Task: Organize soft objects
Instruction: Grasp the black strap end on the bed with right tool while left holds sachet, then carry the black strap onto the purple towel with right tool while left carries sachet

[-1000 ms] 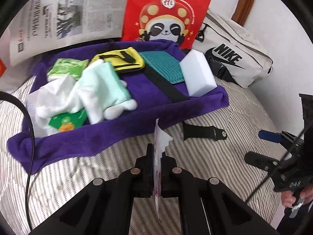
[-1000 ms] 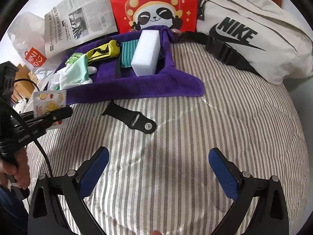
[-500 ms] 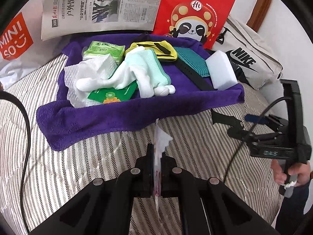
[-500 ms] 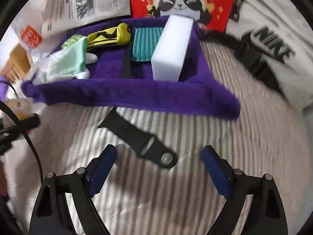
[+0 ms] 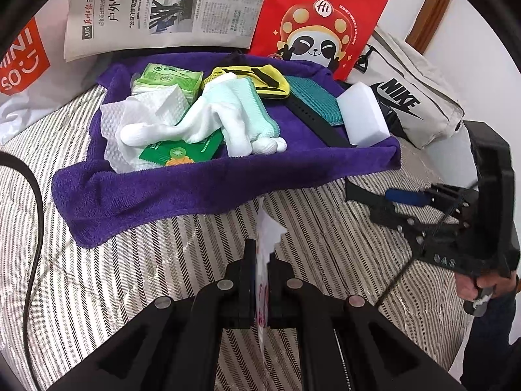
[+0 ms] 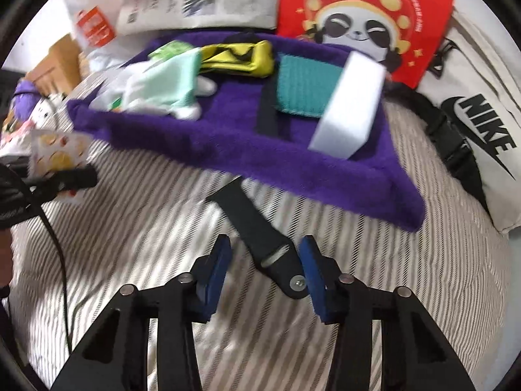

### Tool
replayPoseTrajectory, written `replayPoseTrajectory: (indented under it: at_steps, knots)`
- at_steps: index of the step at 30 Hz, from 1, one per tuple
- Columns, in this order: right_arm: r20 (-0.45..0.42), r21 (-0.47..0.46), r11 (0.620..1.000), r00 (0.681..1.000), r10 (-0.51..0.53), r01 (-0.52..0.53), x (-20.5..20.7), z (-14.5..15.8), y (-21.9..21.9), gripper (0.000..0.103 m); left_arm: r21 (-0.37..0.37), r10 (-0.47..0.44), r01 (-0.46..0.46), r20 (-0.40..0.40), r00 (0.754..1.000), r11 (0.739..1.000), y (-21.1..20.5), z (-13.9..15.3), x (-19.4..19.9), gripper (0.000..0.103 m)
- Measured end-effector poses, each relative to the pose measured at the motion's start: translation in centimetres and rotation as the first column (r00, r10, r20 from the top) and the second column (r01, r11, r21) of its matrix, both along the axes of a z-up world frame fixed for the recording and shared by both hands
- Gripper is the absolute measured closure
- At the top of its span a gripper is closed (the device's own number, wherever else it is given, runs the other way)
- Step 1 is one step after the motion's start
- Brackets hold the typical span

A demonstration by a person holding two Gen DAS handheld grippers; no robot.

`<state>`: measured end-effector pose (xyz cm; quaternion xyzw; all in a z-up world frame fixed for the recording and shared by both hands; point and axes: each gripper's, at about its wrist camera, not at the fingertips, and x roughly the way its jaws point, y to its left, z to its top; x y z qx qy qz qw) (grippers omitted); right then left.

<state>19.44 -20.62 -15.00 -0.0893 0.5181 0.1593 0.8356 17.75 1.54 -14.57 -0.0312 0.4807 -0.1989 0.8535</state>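
1. The right gripper (image 6: 263, 268) has its blue fingers (image 6: 213, 273) parted to either side of the black strap (image 6: 257, 228), which lies flat on the striped bed cover (image 6: 374, 293). The metal-stud end sits nearest, just inside the right finger. Nothing is gripped yet. If the fingers close from here, I judge the thin strap may slide under the pads, or the pads may pinch the cover with it.
2. The strap runs slantwise away from the fingers. A grip on the stud end alone would leave the long tail dangling, and it could drag on the bed or catch the towel edge ahead.
3. The left gripper (image 5: 260, 280) is clamped on a thin sachet (image 5: 262, 238) that stands upright between its fingers. The hold is on one flat edge; a quick swing might let it slip or bend.
4. Beyond both sets of fingers, the purple towel (image 5: 195, 192) already carries gloves (image 5: 228, 114), tissue (image 5: 136, 120), a green packet (image 5: 182, 151), a white sponge (image 5: 363, 115) and another strap (image 5: 312, 120). Free space is small, so a careless drop may land on the pile or roll off the raised front edge.
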Motion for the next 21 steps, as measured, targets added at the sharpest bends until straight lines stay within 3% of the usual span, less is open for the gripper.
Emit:
replayPoseTrajectory:
  at_steps: [8, 10, 11, 12, 17, 21]
  knots:
    - [-0.015, 0.024, 0.999, 1.0, 0.021, -0.021, 1.2, -0.1, 0.9, 0.062, -0.02, -0.002, 0.002, -0.001, 1.0, 1.0, 0.2, 0.1, -0.2, 0.098]
    - [-0.001, -0.002, 0.999, 0.999, 0.041, -0.041, 1.4, -0.1, 1.4, 0.07, -0.024, -0.008, 0.008, -0.001, 1.0, 1.0, 0.0, 0.2, -0.3, 0.098]
    - [-0.006, 0.001, 0.998, 0.998, 0.059, -0.059, 1.3, -0.1, 1.6, 0.08, -0.028, -0.01, 0.01, -0.002, 1.0, 1.0, 0.0, 0.2, -0.3, 0.098]
    - [-0.013, -0.006, 0.998, 0.998, 0.065, -0.066, 1.1, -0.1, 1.8, 0.081, -0.031, -0.012, 0.012, -0.004, 1.0, 0.999, 0.0, 0.2, -0.3, 0.098]
    - [-0.074, 0.057, 0.996, 0.994, 0.076, -0.072, -0.3, 0.0, 2.2, 0.082, -0.026, -0.009, 0.009, -0.006, 1.0, 1.0, -0.1, 0.0, -0.4, 0.098]
    - [-0.053, 0.015, 0.997, 0.996, 0.077, -0.077, -1.2, -0.1, 2.8, 0.08, -0.028, -0.008, 0.008, 0.001, 1.0, 1.0, 0.2, 0.3, -0.6, 0.098]
